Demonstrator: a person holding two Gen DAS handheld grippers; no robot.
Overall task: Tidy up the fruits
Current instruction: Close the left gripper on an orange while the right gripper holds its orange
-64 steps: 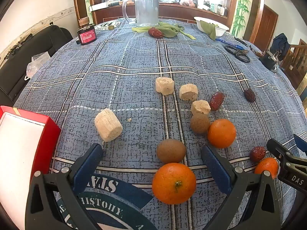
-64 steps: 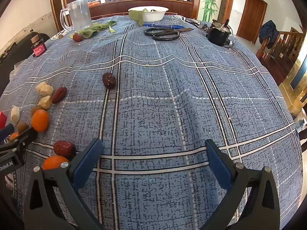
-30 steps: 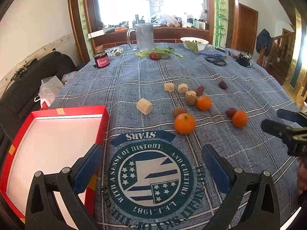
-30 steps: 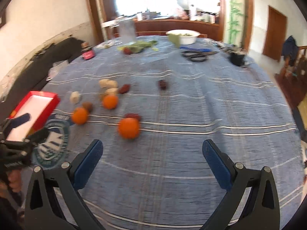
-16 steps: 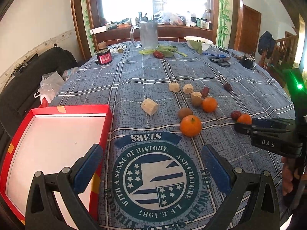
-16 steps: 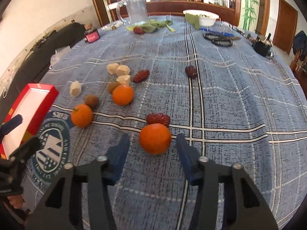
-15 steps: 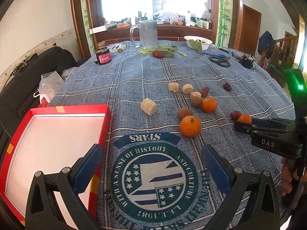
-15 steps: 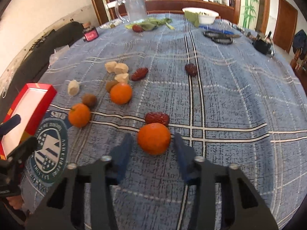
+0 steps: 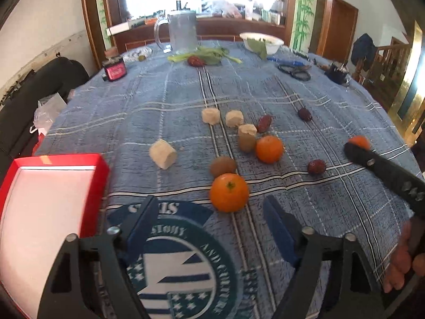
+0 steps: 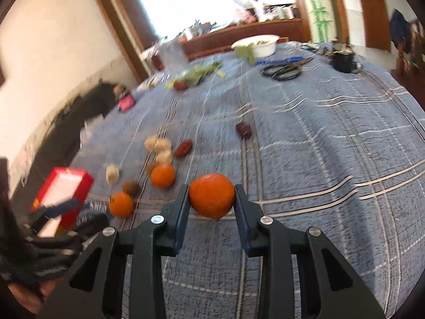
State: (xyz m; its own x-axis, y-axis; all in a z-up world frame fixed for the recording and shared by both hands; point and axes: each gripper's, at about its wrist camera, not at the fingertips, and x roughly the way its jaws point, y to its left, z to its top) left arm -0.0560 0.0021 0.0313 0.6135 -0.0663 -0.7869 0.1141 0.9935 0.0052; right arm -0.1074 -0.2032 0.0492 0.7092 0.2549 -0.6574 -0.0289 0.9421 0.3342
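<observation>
My right gripper (image 10: 211, 199) is shut on an orange (image 10: 211, 195) and holds it above the blue tablecloth; it also shows at the right of the left wrist view (image 9: 357, 145). My left gripper (image 9: 209, 222) is open and empty, just behind another orange (image 9: 229, 192) with a kiwi (image 9: 223, 166) beyond it. A third orange (image 9: 269, 149), a second kiwi (image 9: 246, 142), red dates (image 9: 316, 166) and pale cut fruit pieces (image 9: 162, 154) lie mid-table. A red box (image 9: 42, 202) with a white inside sits at the left.
At the far edge stand a glass jug (image 9: 182, 32), leafy greens (image 9: 207, 54), a white bowl (image 9: 261, 42), scissors (image 9: 294, 70) and a small red jar (image 9: 114, 69). A black sofa (image 9: 32, 85) is left of the table.
My right gripper has closed on the orange beside the date and lifted it off the cloth. My left gripper has moved forward toward the near orange and narrowed slightly.
</observation>
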